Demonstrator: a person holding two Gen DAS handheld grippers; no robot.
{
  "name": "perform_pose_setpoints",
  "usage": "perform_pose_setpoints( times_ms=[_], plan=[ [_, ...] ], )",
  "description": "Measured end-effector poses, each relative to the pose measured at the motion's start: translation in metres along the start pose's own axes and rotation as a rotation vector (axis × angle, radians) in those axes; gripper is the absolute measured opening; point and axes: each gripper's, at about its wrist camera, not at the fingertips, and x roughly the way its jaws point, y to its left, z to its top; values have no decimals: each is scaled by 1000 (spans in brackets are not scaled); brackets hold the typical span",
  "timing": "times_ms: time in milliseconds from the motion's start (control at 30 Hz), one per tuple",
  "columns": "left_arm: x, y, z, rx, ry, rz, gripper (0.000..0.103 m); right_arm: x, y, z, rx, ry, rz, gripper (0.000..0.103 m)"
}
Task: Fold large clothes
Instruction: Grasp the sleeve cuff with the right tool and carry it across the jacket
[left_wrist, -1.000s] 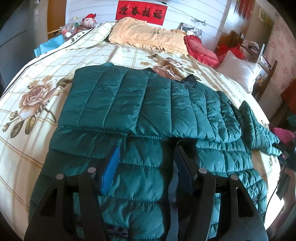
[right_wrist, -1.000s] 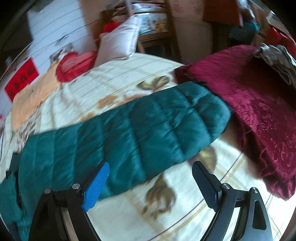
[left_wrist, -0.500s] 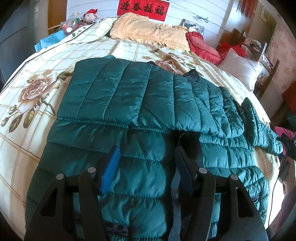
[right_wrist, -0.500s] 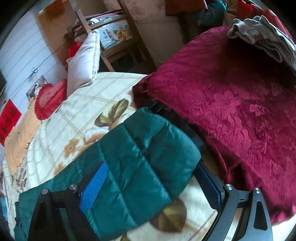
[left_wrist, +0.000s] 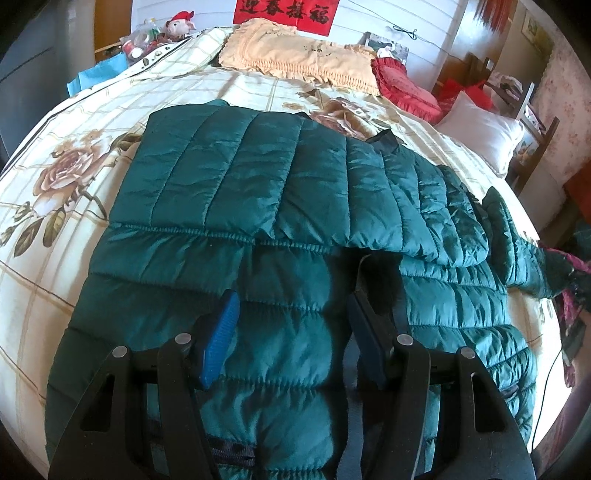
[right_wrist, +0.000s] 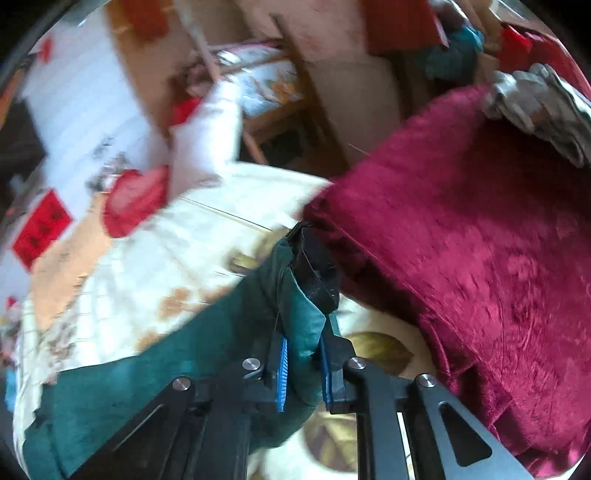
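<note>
Floral bedding carries the green jacket (left_wrist: 258, 206), spread flat with one sleeve already folded across its chest. Nearest, the left gripper (left_wrist: 291, 325) rests with jaws apart on the hem. The right gripper (right_wrist: 303, 354) has just clenched onto the other sleeve's cuff (right_wrist: 317, 273), beside a red blanket (right_wrist: 480, 258). Lifting it level and laying it smoothly across should avoid bunching.

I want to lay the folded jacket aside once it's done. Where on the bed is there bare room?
The widest bare stretch of the floral bedspread lies left of the green jacket, and a band runs between its collar and the peach pillow. The right is crowded: the sleeve, a maroon blanket, red cushion and white pillow.
</note>
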Motion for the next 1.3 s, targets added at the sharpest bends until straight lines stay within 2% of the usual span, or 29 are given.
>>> perform_pose_setpoints(
  times_ms=[100, 300, 567, 900, 1300],
  plan=[
    [-5, 0, 0, -3, -12, -10, 61, -26, 20, 5, -40, -24, 102, 13],
    [-15, 0, 0, 7, -15, -19, 61, -63, 84, -2, -190, -35, 231, 13],
    [-33, 17, 1, -10, -51, -7, 61, -88, 176, -47, -360, 19, 357, 13],
    [-44, 44, 2, -61, -67, -6, 61, -98, 268, -113, -514, 108, 472, 13],
    [-45, 63, -1, -104, -72, -4, 61, -110, 350, -175, -624, 185, 580, 13]
  ],
)
